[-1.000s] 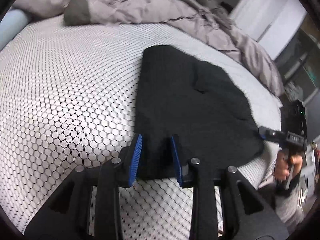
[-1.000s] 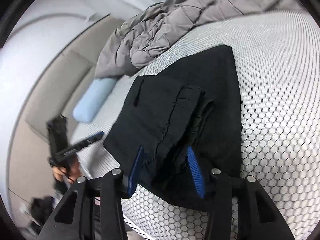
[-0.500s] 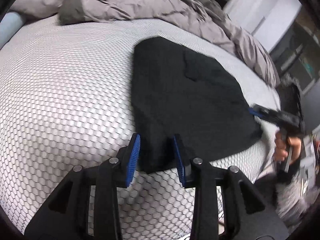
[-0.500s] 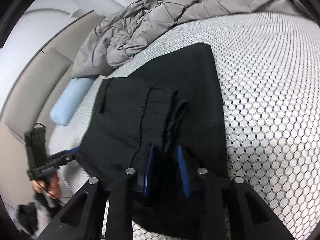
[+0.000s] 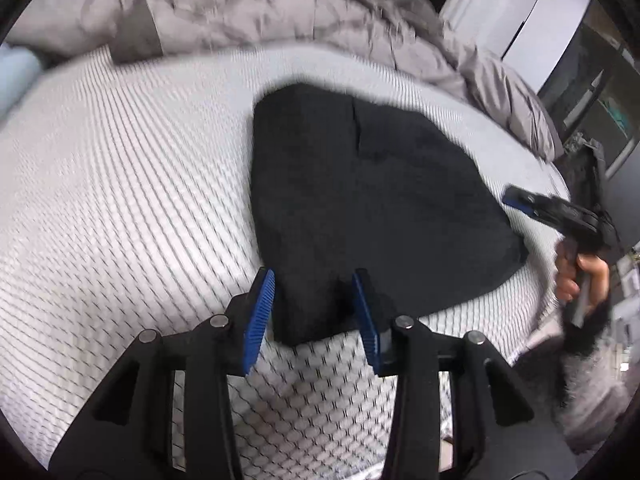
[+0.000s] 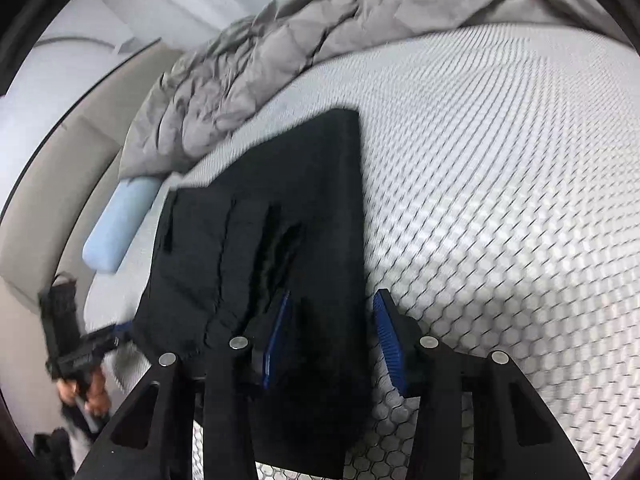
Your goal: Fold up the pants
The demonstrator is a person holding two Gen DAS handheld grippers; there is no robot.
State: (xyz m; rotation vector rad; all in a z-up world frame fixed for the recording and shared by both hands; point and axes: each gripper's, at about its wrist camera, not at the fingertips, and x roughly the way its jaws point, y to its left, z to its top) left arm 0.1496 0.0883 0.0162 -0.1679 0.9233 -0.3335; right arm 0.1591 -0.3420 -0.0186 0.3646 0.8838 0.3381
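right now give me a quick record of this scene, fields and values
surface: bed with a honeycomb-pattern cover
garment: black pants, folded, lying flat on the bed
left gripper: open, fingers either side of a near corner of the pants
right gripper: open, straddling the pants' near edge
background: grey duvet bunched at the far side, light blue pillow

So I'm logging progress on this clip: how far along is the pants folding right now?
Mostly done: the black pants lie on the honeycomb mattress as a compact stacked rectangle, layers showing at the near end. In hand: the left claw is open around one near corner, and the right claw is open astride the near edge; neither grips. Left: perhaps one more fold or some smoothing.
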